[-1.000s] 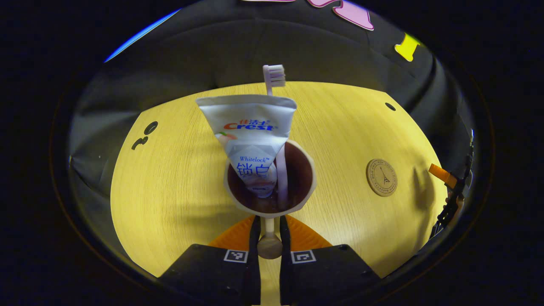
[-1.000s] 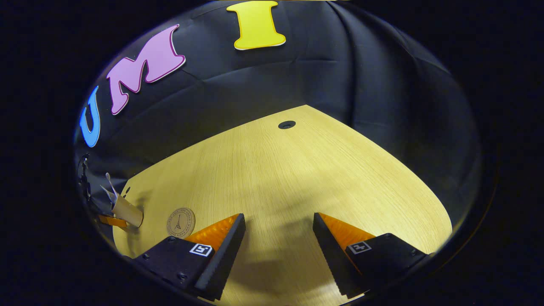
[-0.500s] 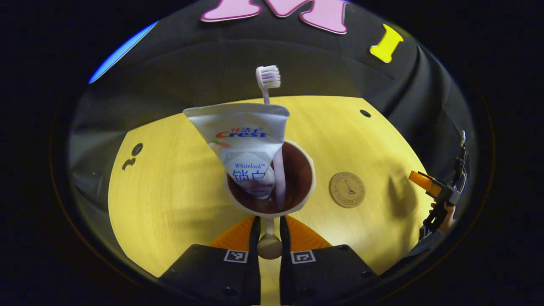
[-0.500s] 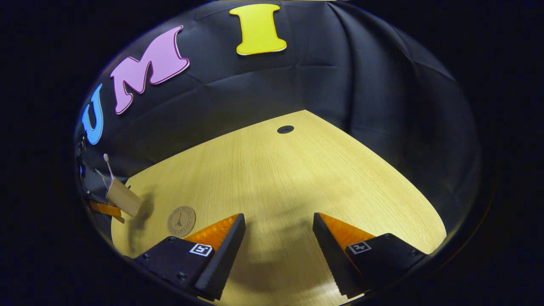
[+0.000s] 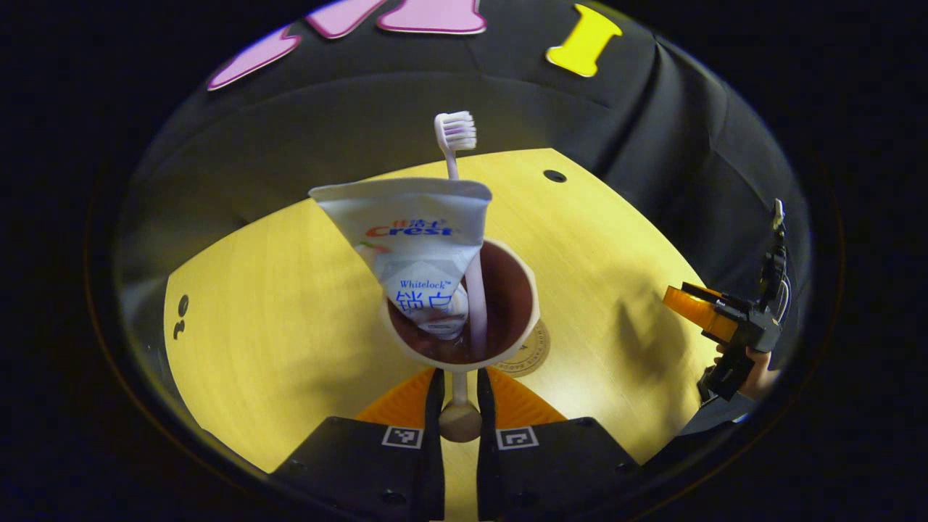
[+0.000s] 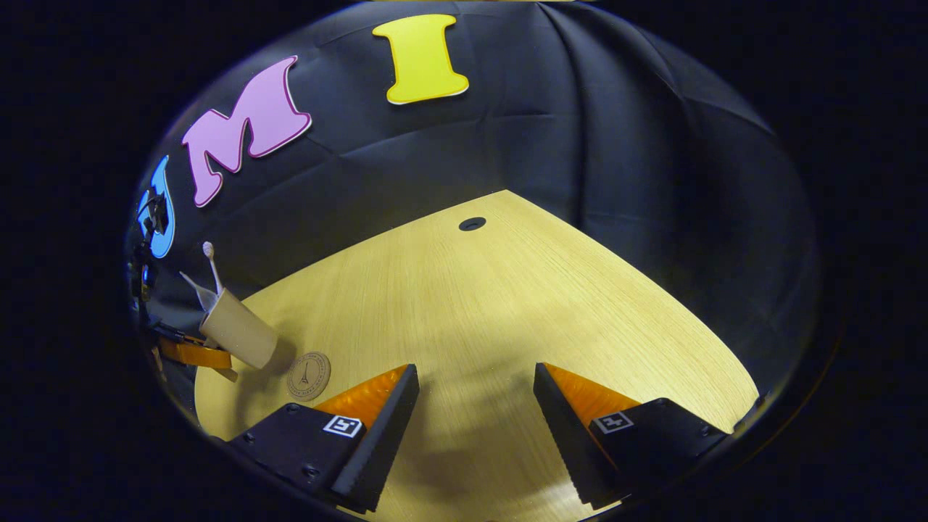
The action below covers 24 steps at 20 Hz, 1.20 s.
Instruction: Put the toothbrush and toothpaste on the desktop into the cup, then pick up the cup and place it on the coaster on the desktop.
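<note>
In the left gripper view my left gripper [image 5: 458,388] is shut on the handle of a beige cup [image 5: 507,254] with a dark inside. A white toothpaste tube [image 5: 409,232] and a pale toothbrush [image 5: 455,134] stand in it. The round brown coaster [image 5: 535,353] peeks out from behind the cup's right rim. In the right gripper view the cup [image 6: 239,337] hangs tilted above the table, just left of the coaster [image 6: 308,375]. My right gripper [image 6: 471,428] stands open over bare wood with nothing between its fingers. It also shows at the far right [image 5: 707,312], held by a hand.
The light wooden table [image 6: 493,319] has a round cable hole [image 6: 472,223] near its far corner, also seen from the left gripper [image 5: 554,176]. Two small dark holes [image 5: 179,315] lie near its left edge. Black cloth walls close the booth behind the table.
My left gripper has carried the cup with the tube and brush rightward toward the coaster, which now sits partly behind the cup's rim. The right gripper has barely moved and stays open.
</note>
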Available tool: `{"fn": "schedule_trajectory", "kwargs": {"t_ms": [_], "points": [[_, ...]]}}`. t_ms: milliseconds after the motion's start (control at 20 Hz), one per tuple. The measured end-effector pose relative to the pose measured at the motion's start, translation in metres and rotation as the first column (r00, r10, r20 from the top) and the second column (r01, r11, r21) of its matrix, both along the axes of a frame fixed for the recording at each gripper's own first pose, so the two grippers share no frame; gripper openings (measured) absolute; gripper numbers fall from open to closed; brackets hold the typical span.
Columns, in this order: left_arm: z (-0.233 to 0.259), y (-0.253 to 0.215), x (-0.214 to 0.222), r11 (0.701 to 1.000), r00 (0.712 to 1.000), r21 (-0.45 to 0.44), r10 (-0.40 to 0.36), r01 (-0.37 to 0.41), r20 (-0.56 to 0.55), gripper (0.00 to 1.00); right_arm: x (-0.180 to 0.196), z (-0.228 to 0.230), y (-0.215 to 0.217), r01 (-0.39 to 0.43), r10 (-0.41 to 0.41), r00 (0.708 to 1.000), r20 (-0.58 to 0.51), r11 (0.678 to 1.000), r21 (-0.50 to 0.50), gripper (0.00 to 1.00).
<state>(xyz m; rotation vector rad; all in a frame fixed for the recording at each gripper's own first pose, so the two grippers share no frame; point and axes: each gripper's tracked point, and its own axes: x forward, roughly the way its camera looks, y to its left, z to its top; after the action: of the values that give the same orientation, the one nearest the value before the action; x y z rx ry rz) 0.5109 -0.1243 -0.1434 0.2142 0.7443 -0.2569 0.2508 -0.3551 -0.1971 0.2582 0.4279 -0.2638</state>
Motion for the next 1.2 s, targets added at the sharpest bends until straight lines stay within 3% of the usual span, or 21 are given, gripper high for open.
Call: {"fn": "schedule_trajectory", "kwargs": {"t_ms": [550,600,700,950,1000,1200], "points": [[-0.043,-0.046,0.006,0.991,0.995,0.098,-0.086,0.091,-0.056,0.22,-0.005,0.002,0.006,-0.005,0.005,1.0,0.011,1.0,0.025,0.98],[-0.044,-0.046,0.007,0.99,0.995,0.106,-0.088,0.093,-0.057,0.27,-0.005,0.003,0.008,-0.007,0.007,1.0,0.011,1.0,0.026,0.98],[-0.046,-0.045,0.007,0.988,0.995,0.126,-0.086,0.092,-0.055,0.22,-0.005,0.003,0.008,-0.011,0.011,1.0,0.01,1.0,0.028,0.98],[-0.047,-0.052,0.01,0.99,0.997,0.121,-0.072,0.073,-0.018,0.29,-0.009,0.003,0.01,-0.017,0.017,1.0,0.007,1.0,0.022,0.98],[-0.043,-0.052,0.012,0.99,0.997,0.119,-0.073,0.073,-0.001,0.34,-0.011,0.005,0.011,-0.02,0.019,1.0,0.006,1.0,0.018,0.98],[-0.033,-0.045,0.009,0.995,0.997,0.093,-0.028,0.022,0.07,0.74,-0.018,0.013,0.019,-0.033,0.033,0.999,0.013,0.999,0.007,0.98]]}}
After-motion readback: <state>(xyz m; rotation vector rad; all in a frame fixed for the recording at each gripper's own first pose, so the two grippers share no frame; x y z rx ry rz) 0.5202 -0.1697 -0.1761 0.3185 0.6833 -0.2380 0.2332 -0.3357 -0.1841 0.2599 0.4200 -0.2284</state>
